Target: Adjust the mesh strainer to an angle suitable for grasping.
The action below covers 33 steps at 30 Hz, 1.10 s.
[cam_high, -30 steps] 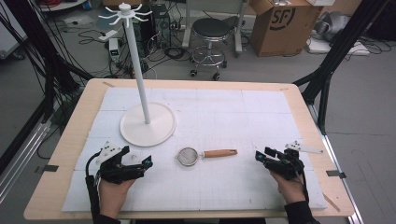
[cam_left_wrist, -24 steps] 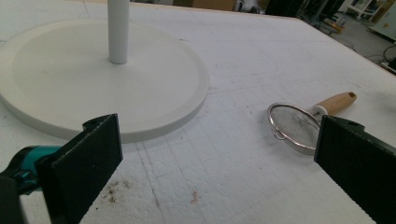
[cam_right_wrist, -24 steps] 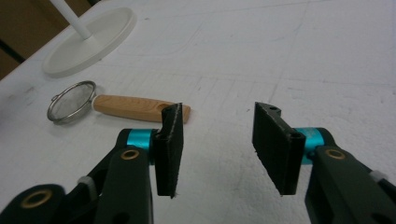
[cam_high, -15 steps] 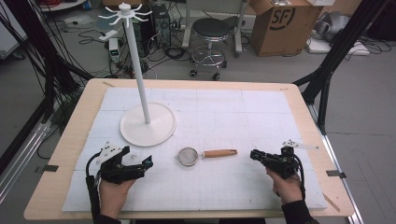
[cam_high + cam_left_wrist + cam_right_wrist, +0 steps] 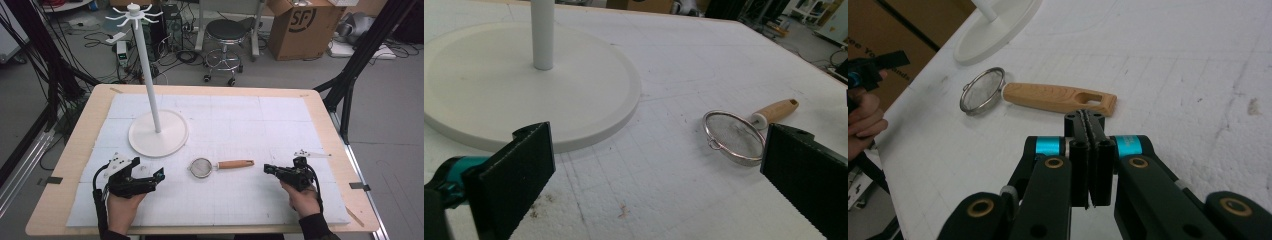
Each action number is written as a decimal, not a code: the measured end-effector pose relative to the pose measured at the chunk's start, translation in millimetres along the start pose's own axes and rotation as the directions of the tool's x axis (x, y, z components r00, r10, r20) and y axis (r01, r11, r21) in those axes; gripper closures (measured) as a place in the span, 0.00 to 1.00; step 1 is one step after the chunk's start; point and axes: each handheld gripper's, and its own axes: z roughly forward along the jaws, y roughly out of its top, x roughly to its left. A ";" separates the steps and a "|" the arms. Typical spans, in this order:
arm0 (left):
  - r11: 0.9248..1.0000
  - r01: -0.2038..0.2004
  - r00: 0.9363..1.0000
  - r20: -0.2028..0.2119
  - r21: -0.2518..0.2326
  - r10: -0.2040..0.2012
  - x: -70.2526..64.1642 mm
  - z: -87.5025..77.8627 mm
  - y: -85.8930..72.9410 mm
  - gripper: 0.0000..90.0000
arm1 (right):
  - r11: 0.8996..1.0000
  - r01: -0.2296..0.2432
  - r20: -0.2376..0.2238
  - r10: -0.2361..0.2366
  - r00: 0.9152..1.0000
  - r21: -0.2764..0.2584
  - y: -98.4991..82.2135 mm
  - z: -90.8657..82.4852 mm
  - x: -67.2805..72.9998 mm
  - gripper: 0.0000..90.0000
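Since a second ago the right claw [image 5: 267,169] has edged leftward toward the strainer [image 5: 202,167], and its jaws have just been closing with nothing between them; in the right gripper view they now meet flat, just short of the wooden handle [image 5: 1058,97] and not touching it. Left claw [image 5: 159,175] has kept its place near the front edge, its jaws standing wide apart and holding nothing. That strainer lies on its side in the middle of the front half of the table [image 5: 90,120], between the two claws, mesh bowl toward the left claw and handle toward the right, just in front of the stand [image 5: 157,132]. A white foam sheet [image 5: 260,120], scored into squares and flecked with dirt, covers most of the pale wooden top. Behind the table the grey floor carries tangled cables [image 5: 180,52], a round black stool [image 5: 227,30] on castors and a cardboard box [image 5: 300,25], with black frame legs at either side
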 end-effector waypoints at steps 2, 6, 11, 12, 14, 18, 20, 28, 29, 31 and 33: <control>1.000 -0.001 1.000 0.001 0.001 0.001 0.5 -0.3 0.1 0.02 | 1.000 -0.010 -0.002 0.010 1.000 0.013 -0.3 3.1 -0.5 1.00; 1.000 -0.001 1.000 0.004 0.001 0.001 0.3 0.4 0.2 0.02 | 0.999 -0.035 -0.013 0.036 0.999 0.038 -0.3 11.9 -1.6 1.00; 1.000 -0.013 1.000 0.006 0.001 0.013 -0.7 0.5 0.5 0.02 | 0.995 -0.064 -0.011 0.066 0.998 0.076 0.6 19.9 -1.8 1.00; 1.000 -0.014 1.000 0.008 0.000 0.014 -0.5 0.5 0.4 0.02 | 0.995 -0.060 -0.007 0.060 0.998 0.079 0.8 21.9 -2.5 1.00; 1.000 -0.016 1.000 0.006 0.000 0.016 0.7 1.0 0.7 0.02 | 0.994 -0.067 0.000 0.067 0.998 0.089 0.8 24.4 -2.6 1.00; 1.000 -0.010 1.000 0.005 0.000 0.010 2.5 0.8 1.3 0.02 | 0.992 -0.070 0.017 0.068 0.998 0.103 1.0 31.6 -4.1 1.00; 1.000 -0.009 1.000 0.007 -0.003 0.009 2.6 0.6 1.4 0.02 | 0.990 -0.079 0.024 0.077 0.997 0.119 1.5 34.6 -4.9 1.00; 1.000 -0.011 1.000 0.015 0.000 0.011 1.9 1.7 1.5 0.02 | 0.986 -0.079 0.051 0.072 0.996 0.145 6.2 43.9 -4.4 1.00; 1.000 -0.012 1.000 0.016 0.000 0.012 1.8 1.6 1.6 0.02 | 0.985 -0.086 0.055 0.079 0.995 0.148 7.0 45.0 -4.2 1.00; 1.000 -0.011 1.000 0.017 0.000 0.011 1.9 1.4 1.6 0.02 | 0.986 -0.085 0.056 0.078 0.995 0.143 8.4 47.1 -5.6 1.00; 1.000 -0.008 1.000 0.016 0.000 0.008 2.3 1.3 1.6 0.02 | 0.985 -0.088 0.057 0.081 0.995 0.146 10.3 49.5 -6.6 1.00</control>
